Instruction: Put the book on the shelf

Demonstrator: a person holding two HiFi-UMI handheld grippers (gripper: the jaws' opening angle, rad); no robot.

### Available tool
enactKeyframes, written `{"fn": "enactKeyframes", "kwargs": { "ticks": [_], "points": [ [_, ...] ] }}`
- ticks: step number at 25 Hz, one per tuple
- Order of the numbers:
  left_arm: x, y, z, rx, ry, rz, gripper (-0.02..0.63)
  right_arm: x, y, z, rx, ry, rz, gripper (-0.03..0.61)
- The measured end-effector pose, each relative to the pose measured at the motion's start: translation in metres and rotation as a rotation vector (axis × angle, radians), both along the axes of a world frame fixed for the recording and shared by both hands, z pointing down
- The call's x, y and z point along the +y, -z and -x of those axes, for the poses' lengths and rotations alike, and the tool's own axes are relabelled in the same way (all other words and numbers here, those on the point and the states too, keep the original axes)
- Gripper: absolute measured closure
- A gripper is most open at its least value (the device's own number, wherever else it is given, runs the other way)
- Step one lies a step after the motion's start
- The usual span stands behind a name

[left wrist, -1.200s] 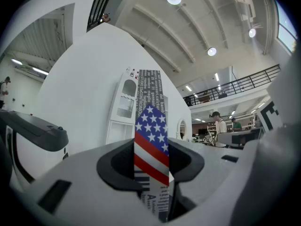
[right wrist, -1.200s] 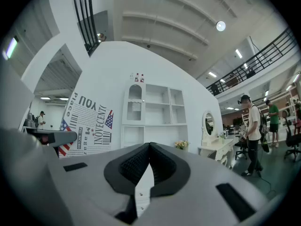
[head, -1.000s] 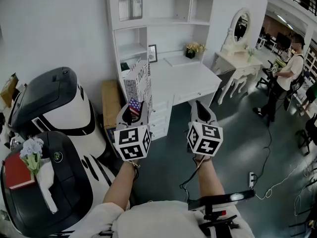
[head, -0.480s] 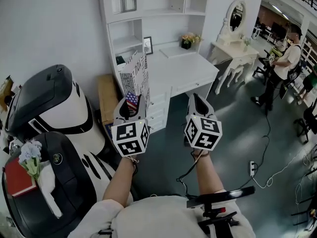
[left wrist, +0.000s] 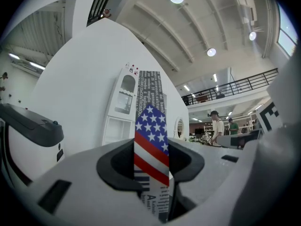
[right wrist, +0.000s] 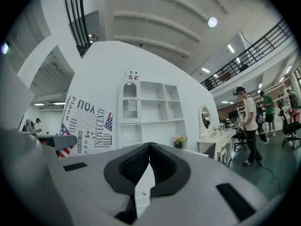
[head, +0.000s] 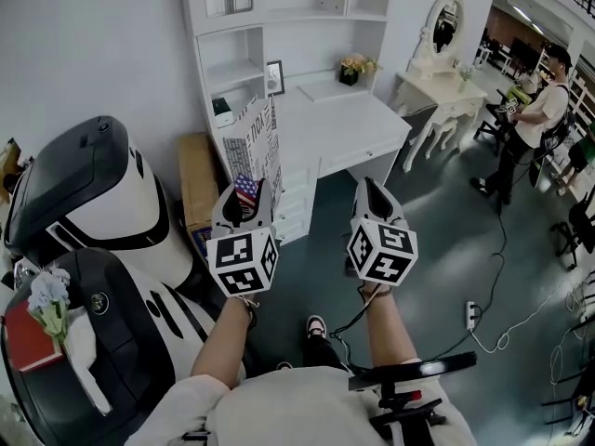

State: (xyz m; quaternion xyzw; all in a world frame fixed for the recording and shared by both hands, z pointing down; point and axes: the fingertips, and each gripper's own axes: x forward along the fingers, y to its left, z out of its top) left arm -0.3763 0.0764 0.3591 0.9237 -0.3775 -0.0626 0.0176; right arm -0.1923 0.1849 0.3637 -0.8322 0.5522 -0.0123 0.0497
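Note:
My left gripper [head: 245,203] is shut on the lower edge of a book [head: 257,147] with a newsprint cover and a stars-and-stripes patch, held upright. In the left gripper view the book [left wrist: 150,121] stands straight up out of the left gripper [left wrist: 151,157]. The white shelf unit [head: 238,59] rises just beyond the book, with the shelf unit [left wrist: 119,108] partly hidden behind it. My right gripper [head: 374,198] hovers to the right, shut and holding nothing. The right gripper view shows the right gripper [right wrist: 149,150], the book [right wrist: 88,125] at the left and the shelf unit [right wrist: 151,112] ahead.
A white desk [head: 346,130] with a flower pot [head: 350,67] joins the shelf unit. Bulky black-and-white machines [head: 88,203] fill the left, with a red book [head: 28,334] on one. A wooden box [head: 193,179], a dressing table [head: 441,86], a person [head: 532,124] and a floor cable [head: 507,328] are around.
Both grippers and the book have come slightly closer to the shelf unit, and a shoe now shows on the floor between the arms. Both grips are unchanged.

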Motion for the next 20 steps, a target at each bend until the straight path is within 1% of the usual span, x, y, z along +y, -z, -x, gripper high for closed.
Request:
{"fn": "enactKeyframes", "kwargs": {
  "ticks": [4, 10, 16, 20],
  "points": [
    [-0.017, 0.003, -0.013, 0.004, 0.017, -0.015, 0.454, -0.020, -0.003, -0.020, -0.010, 0.008, -0.004, 0.557],
    [-0.051, 0.010, -0.046, -0.001, 0.029, -0.044, 0.454, -0.062, 0.000, -0.055, -0.014, 0.038, -0.009, 0.557],
    [-0.087, 0.013, -0.083, 0.003, 0.044, -0.039, 0.454, -0.103, 0.002, -0.095, -0.014, 0.059, -0.001, 0.557],
    [-0.109, 0.016, -0.101, 0.007, 0.058, -0.038, 0.454, -0.129, 0.004, -0.116, -0.007, 0.074, 0.007, 0.557]
  ]
}}
